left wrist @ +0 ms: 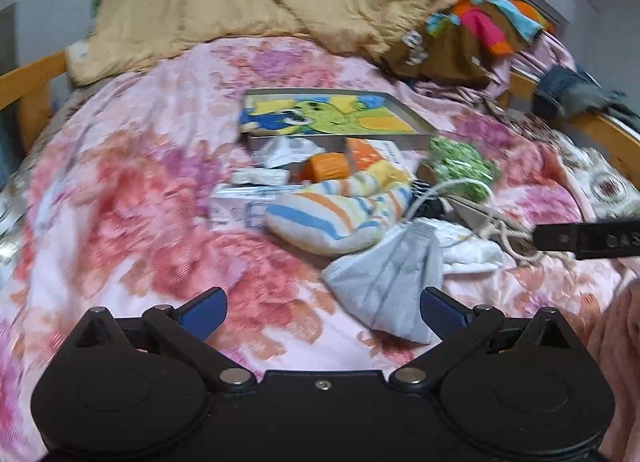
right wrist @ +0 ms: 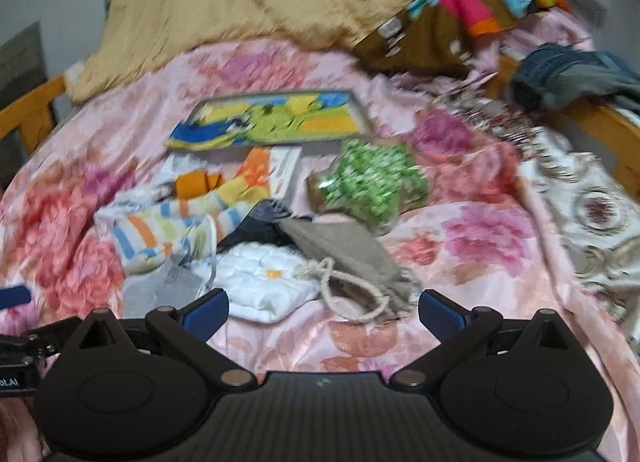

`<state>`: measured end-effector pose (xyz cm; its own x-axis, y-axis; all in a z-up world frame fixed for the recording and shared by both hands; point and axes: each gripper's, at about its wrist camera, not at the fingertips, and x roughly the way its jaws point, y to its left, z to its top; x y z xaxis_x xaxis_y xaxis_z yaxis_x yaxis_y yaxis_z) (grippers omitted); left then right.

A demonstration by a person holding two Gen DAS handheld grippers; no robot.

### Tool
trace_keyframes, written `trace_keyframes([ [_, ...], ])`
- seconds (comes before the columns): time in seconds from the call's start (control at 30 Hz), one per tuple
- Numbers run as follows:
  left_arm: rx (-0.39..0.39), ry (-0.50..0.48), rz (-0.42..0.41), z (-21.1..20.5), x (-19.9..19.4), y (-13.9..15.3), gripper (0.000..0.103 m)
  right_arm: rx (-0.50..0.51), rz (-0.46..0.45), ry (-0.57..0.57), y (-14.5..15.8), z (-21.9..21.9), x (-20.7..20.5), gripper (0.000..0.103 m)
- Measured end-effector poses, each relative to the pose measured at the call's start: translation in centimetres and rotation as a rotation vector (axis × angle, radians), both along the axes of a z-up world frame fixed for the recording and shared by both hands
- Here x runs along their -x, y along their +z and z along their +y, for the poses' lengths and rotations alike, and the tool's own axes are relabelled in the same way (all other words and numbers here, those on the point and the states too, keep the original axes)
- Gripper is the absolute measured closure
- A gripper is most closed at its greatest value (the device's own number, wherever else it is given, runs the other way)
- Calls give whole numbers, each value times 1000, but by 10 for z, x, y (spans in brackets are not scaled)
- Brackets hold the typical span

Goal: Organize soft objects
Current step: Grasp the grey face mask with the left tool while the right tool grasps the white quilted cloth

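On the floral bedspread [left wrist: 120, 190], mid-bed, the soft pile sits well clear of the wooden side rails. The striped sock [left wrist: 336, 214] lies slantwise ahead of the spread, empty left gripper [left wrist: 323, 312]; the grey mask [left wrist: 394, 282] lies between its fingers. The right gripper [right wrist: 323, 312], also spread, faces the drawstring pouch [right wrist: 352, 258].

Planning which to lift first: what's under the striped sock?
The striped sock overlaps white boxes and a gray mask. Anything directly beneath is hidden.

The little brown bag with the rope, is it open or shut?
Open. The brown drawstring bag lies flat, its cord looped loose around a gaping mouth.
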<state>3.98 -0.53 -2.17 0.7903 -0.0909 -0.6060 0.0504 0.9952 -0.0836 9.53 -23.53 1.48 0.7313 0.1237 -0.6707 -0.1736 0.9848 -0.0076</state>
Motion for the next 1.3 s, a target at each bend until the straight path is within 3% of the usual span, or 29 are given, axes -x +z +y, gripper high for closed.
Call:
trace_keyframes([
  [0.23, -58, -167, 41, -23, -26, -15, 1, 11, 93, 99, -10, 5, -32, 0],
  [0.47, -50, -217, 120, -30, -49, -32, 2, -54, 158, 155, -22, 9, -56, 1],
  [0.6, -26, -223, 141, -32, -60, -38, 12, -89, 207, 165, -31, 10, -65, 4],
  [0.87, 62, -226, 137, -26, -67, -43, 33, -284, 304, 158, -45, -2, -82, 15],
  [1.1, 138, -182, 149, -18, -70, -46, 59, -315, 324, 106, -56, -3, -91, 38],
  [1.27, 167, -177, 136, -15, -67, -46, 69, -354, 316, 87, -59, -7, -94, 53],
  [1.3, 173, -174, 133, -15, -67, -46, 71, -357, 309, 92, -58, -7, -94, 60],
])
